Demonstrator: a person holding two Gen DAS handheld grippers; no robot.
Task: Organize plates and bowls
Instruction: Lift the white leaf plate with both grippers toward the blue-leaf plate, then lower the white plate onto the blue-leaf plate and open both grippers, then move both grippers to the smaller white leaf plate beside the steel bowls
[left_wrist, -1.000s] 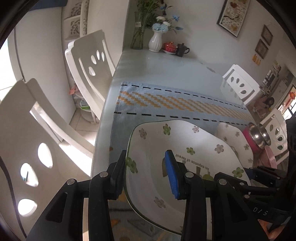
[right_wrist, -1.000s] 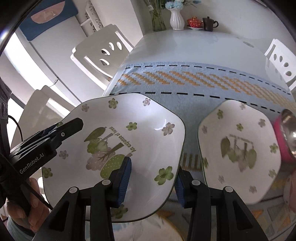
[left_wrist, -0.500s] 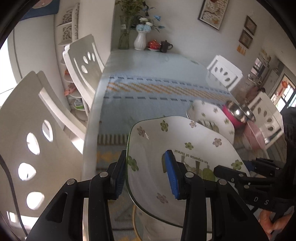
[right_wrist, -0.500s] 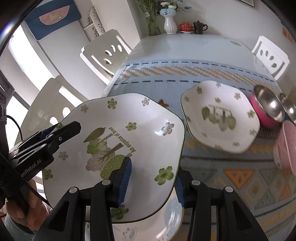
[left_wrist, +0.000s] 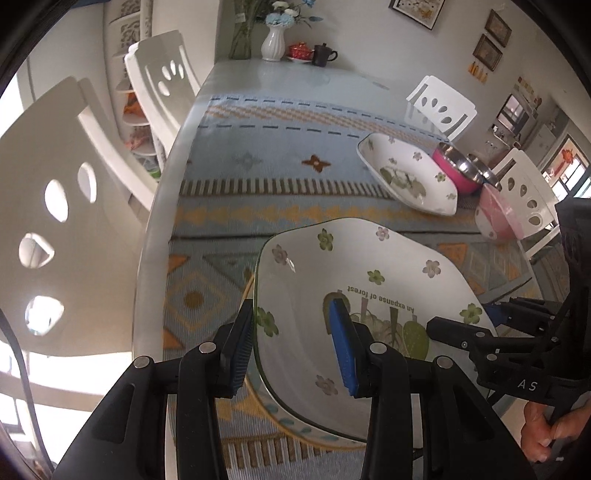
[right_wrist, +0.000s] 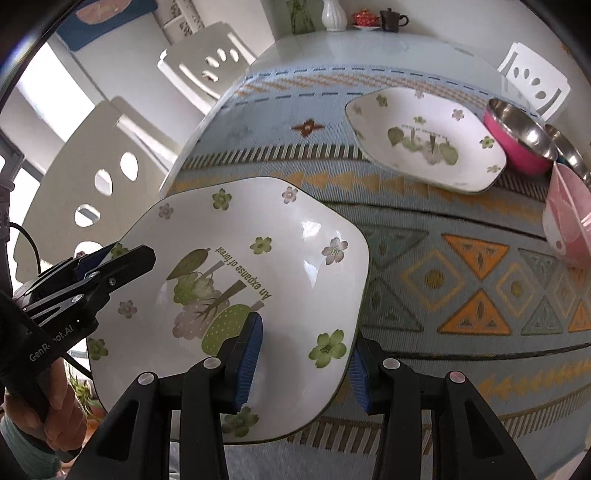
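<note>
We hold a square floral plate above the desk's near edge, left hand-held gripper and right hand-held gripper each clamped on its rim. Farther right sit a matching plate, pink steel bowl and pink bowl.

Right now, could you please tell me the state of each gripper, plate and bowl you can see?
left hand-held gripper: shut on the held plate's rim.
right hand-held gripper: shut on the opposite rim.
held plate: lifted, tilted, empty.
second plate: on the table runner, upright, empty.
pink steel bowl: upright beside the second plate, empty.
pink plastic bowl: on its side.
</note>
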